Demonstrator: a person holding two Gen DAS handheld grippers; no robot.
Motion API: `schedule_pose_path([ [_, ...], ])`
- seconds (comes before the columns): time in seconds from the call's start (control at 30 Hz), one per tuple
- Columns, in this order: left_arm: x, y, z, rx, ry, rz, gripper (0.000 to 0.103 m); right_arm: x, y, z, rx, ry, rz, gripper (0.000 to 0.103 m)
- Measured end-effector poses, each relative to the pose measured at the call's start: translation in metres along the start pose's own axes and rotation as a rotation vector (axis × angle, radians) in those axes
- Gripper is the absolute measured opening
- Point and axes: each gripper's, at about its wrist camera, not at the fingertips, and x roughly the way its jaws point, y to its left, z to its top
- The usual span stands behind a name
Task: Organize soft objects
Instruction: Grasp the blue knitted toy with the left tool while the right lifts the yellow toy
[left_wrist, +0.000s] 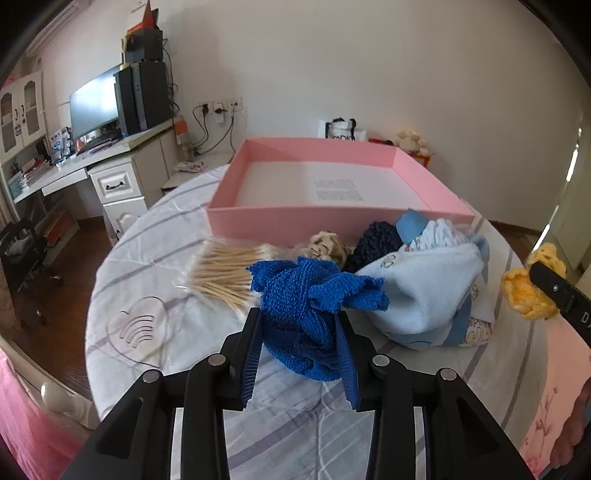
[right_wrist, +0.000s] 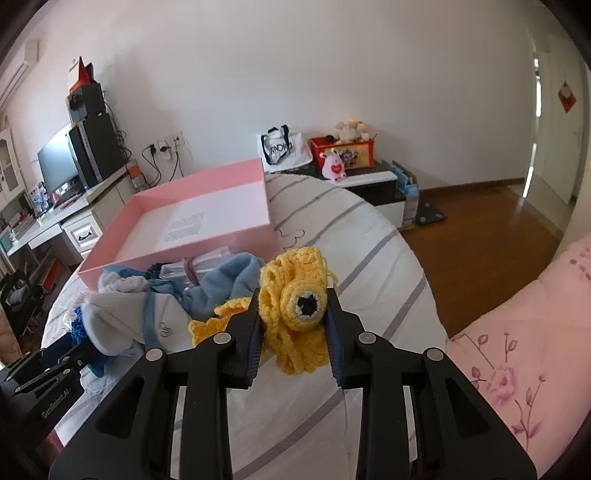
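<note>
A dark blue knitted cloth (left_wrist: 306, 306) sits bunched between the pads of my left gripper (left_wrist: 301, 321), which is shut on it just above the bed sheet. My right gripper (right_wrist: 293, 306) is shut on a yellow crocheted toy (right_wrist: 295, 295) with a black-and-white eye, held above the bed. The same yellow crocheted toy (left_wrist: 528, 291) shows at the right edge of the left wrist view. A light blue fleece garment (left_wrist: 424, 291) lies in a heap with other small fabrics in front of the pink box (left_wrist: 332, 218), whose white floor is bare.
A bundle of cotton swabs (left_wrist: 225, 271) lies left of the heap beside a clear heart-shaped lid (left_wrist: 138, 328). A striped sheet (right_wrist: 369, 258) covers the bed. A desk with a monitor (left_wrist: 96, 103) stands at the left, a low cabinet with toys (right_wrist: 343, 155) beyond the bed.
</note>
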Motion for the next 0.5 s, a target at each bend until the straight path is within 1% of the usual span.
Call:
schedule_pose_path([
  [0.27, -0.029, 0.008, -0.002, -0.020, -0.050, 0.024, 0.035, -0.025, 0.012, 0.004, -0.024, -0.047, 0.031, 0.028],
  [0.5, -0.064, 0.012, -0.007, -0.027, -0.119, 0.046, 0.035, -0.054, 0.026, 0.007, -0.051, -0.102, 0.067, 0.028],
])
